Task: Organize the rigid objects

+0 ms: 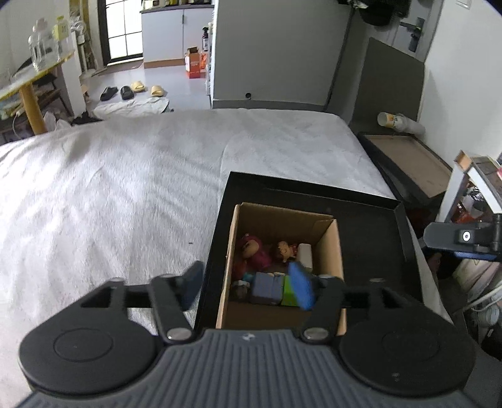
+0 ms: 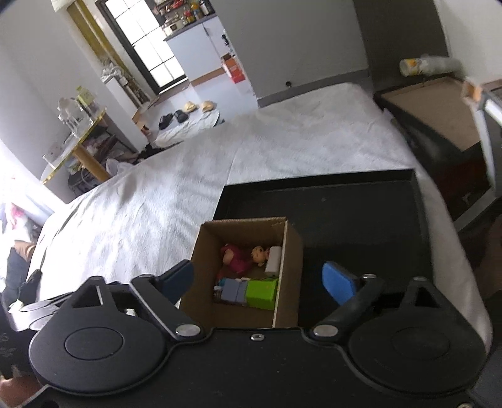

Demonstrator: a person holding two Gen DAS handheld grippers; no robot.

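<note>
On the white bedspread (image 1: 125, 175) a cardboard box (image 2: 291, 282) in a black tray (image 1: 376, 238) holds light, stiff toys, best lifted by its walls, while left gripper (image 1: 248, 284) and right gripper (image 2: 262, 277) gape empty

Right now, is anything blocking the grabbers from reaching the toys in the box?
Nothing visible does. The cardboard box is open on top, and the left gripper and right gripper hang open above it.

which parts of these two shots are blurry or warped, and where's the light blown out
Left wrist view: the blue fingertips are smeared; the bed edge bows from fisheye; the window is blown out. Right wrist view: the whole room is tilted, the toys in the cardboard box are soft, and the left edge glares white.
</note>
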